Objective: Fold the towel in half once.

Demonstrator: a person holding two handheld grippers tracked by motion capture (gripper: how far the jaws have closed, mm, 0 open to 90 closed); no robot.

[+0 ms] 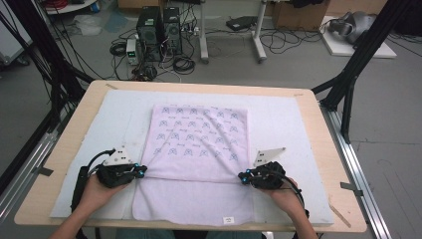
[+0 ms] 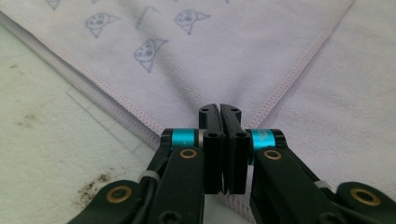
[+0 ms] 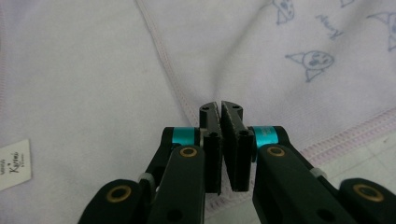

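Pale lilac terry, the towel [image 1: 199, 159] lies partly folded on a white mat [image 1: 293, 124] over the wooden table [image 1: 74, 129], its long axis running from the person's edge toward the far edge. Nearest the person, a plain band of the underlying layer stays uncovered, with a small white label [image 1: 228, 219] at its near hem; the label's print is too small to read. The left gripper [image 1: 141, 171] and the right gripper [image 1: 243, 176] sit at the two near corners of the printed upper layer, which spreads from them toward the far edge. In the left gripper view the jaws are pressed together on the towel's stitched corner [image 2: 219, 105], and the pinched cloth itself is hidden between them. In the right gripper view the jaws are likewise clamped on the hemmed corner [image 3: 212, 100], with folds radiating from the pinch. The person's hands cover the gripper bodies, and the forearms are cut off by the bottom edge of the high view. Beyond the table, computer towers [image 1: 159, 32] and tangled cables stand on the grey floor.
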